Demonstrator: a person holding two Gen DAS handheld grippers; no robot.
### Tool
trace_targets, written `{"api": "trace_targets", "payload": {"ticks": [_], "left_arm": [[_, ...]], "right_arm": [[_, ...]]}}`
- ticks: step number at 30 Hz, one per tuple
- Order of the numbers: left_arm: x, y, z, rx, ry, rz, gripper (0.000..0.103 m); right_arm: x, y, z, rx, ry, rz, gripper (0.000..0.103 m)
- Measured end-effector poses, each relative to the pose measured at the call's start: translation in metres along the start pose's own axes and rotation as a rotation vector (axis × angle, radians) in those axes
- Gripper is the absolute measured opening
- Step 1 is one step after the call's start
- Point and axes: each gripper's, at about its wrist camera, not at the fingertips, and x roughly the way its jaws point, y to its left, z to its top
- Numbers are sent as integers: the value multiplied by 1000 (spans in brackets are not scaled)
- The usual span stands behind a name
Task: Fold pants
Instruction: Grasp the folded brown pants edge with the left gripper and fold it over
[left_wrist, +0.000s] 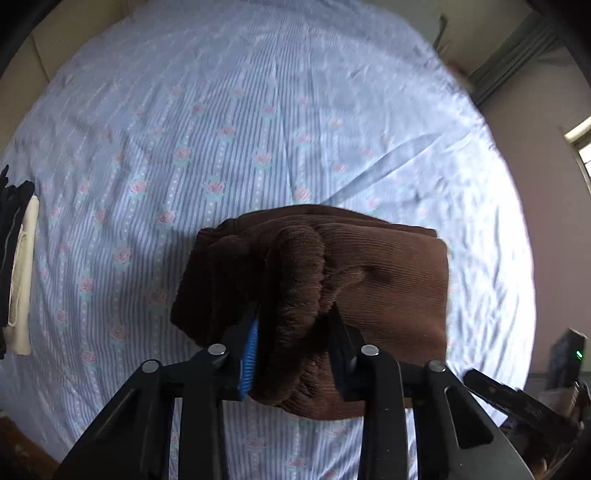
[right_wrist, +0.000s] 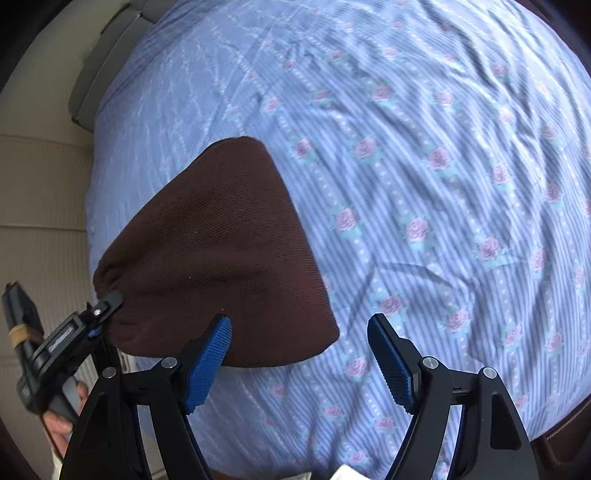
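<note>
The brown corduroy pants (left_wrist: 332, 288) are folded into a thick bundle and hang just above the blue flowered bed sheet (left_wrist: 221, 129). My left gripper (left_wrist: 293, 325) is shut on the bunched edge of the pants, with cloth packed between the blue pads. In the right wrist view the same brown pants (right_wrist: 214, 251) hang at the left, and the left gripper (right_wrist: 105, 304) pinches their left corner. My right gripper (right_wrist: 299, 332) is open and empty, just in front of the lower right edge of the pants.
A stack of folded dark and cream clothes (left_wrist: 18, 266) lies at the left edge of the bed. The sheet (right_wrist: 443, 184) is wrinkled and spreads right of the pants. A beige wall and floor (right_wrist: 40, 203) lie beyond the bed's left edge.
</note>
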Motion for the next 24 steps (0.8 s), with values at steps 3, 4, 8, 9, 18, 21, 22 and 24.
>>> {"api": "trace_targets", "payload": {"ticks": [3, 4, 8, 9, 18, 21, 22, 24], "left_arm": [[2, 18, -8, -30, 3, 0, 36], [11, 29, -10, -65, 24, -3, 37], [31, 52, -17, -127, 55, 25, 72], [35, 55, -19, -135, 59, 25, 74], [61, 75, -21, -245, 108, -140, 63], [62, 70, -20, -253, 97, -143, 54], [60, 67, -19, -245, 99, -143, 48], [44, 58, -15, -216, 70, -180, 41]], "right_arm": [[4, 9, -1, -46, 9, -3, 77], [7, 14, -3, -62, 13, -5, 77], [20, 25, -5, -115, 29, -24, 77], [23, 25, -5, -117, 34, -22, 77], [40, 23, -17, -91, 82, -45, 77], [43, 25, -23, -91, 87, -40, 77], [43, 25, -23, -91, 89, -38, 77], [41, 25, -26, -86, 80, -26, 77]]}}
